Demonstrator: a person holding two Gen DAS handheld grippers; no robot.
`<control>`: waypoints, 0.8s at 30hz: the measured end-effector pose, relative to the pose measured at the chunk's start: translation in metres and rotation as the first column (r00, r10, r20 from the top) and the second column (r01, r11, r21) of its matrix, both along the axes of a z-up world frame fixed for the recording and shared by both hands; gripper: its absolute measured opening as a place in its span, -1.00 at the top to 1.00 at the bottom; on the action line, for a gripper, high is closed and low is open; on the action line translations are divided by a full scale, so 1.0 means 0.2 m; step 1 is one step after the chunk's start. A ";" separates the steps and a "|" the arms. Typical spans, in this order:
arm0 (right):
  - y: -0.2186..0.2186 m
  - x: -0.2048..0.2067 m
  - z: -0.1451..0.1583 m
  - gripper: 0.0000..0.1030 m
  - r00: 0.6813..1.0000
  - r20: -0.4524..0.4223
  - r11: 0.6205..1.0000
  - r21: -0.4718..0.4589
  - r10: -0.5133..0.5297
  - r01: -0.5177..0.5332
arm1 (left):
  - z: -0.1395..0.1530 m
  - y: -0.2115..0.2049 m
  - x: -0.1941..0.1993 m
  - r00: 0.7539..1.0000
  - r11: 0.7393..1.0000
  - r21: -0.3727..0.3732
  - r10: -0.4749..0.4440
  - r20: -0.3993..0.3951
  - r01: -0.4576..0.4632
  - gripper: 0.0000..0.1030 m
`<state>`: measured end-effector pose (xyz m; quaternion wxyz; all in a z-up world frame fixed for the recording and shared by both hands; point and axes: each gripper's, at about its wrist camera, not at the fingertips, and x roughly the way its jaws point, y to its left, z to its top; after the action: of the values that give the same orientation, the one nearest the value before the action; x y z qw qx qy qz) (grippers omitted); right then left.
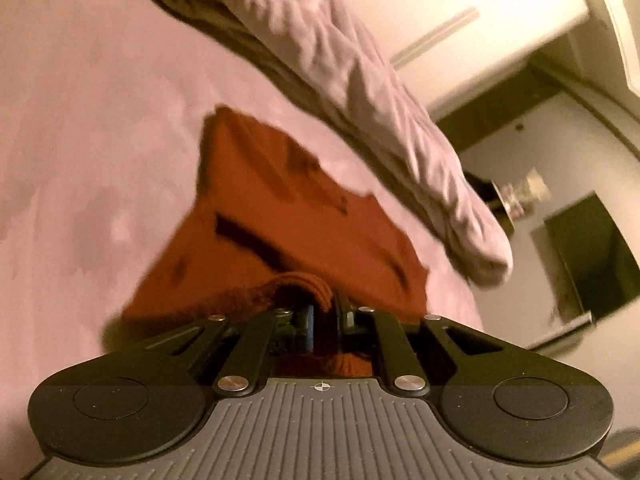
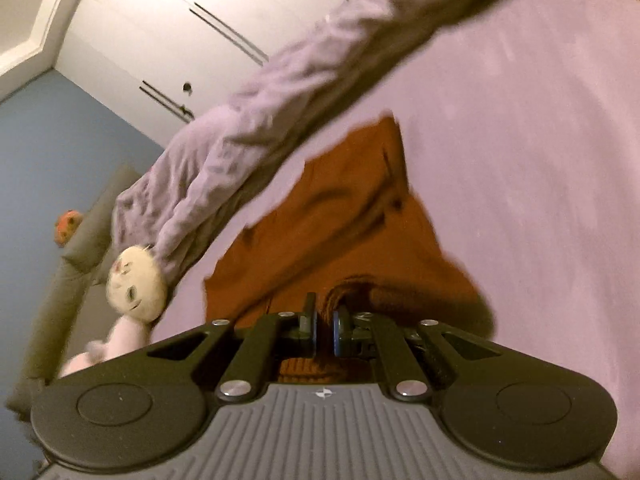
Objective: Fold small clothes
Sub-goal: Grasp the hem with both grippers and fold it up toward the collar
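Covering nearly the whole of both wrist views is a pale lilac bed sheet (image 1: 100, 128), smooth and flat, with a rumpled duvet (image 1: 360, 92) of the same colour bunched in a long ridge along its far side. On the sheet lies the rust-orange garment (image 1: 280, 216), spread flat at its far end and rising toward both cameras. The left gripper (image 1: 322, 312) has its jaws pressed together on the garment's ribbed hem, a fold of knit arching up between them; the right gripper (image 2: 325, 322) likewise pinches the hem, its blue pads nearly meeting on the cloth. Beyond the duvet stand white wardrobe doors (image 2: 192, 28) with slim dark handles, a blue wall (image 2: 48, 152) and, in the left view, a dark doorway or screen (image 1: 592, 256), blurred. A cream stuffed toy (image 2: 136, 284) rests at the duvet's end by the sheet's left edge in the right view, with a grey upholstered edge (image 2: 72, 264) behind it. Bare sheet lies wide to the garment's outer sides; the duvet ridge lies just beside its far edge
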<state>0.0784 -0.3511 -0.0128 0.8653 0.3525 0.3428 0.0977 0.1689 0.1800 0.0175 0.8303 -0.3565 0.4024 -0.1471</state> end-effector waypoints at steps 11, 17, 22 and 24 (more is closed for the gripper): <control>0.15 0.44 -0.07 0.88 1.000 -0.021 0.977 -0.215 -0.006 0.001 | -0.24 0.01 0.25 0.992 0.992 0.120 0.061 -0.112 -0.047 0.78; 0.16 0.51 -0.16 0.88 0.996 -0.085 0.965 -0.260 0.017 -0.039 | -0.25 0.02 0.28 0.994 0.990 0.138 0.031 -0.108 -0.015 0.78; 0.14 0.55 -0.18 0.88 0.997 -0.080 0.969 -0.244 0.017 -0.036 | -0.18 0.00 0.28 0.997 0.993 0.110 0.040 -0.067 -0.033 0.78; 0.14 0.55 -0.14 0.88 0.999 -0.044 0.970 -0.240 0.016 -0.026 | -0.10 -0.02 0.26 1.000 0.994 0.109 0.019 -0.004 -0.019 0.78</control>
<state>0.1875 -0.3227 -0.0398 0.8932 0.2432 0.3737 0.0575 0.2207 0.1753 -0.0016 0.8489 -0.3147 0.4084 -0.1162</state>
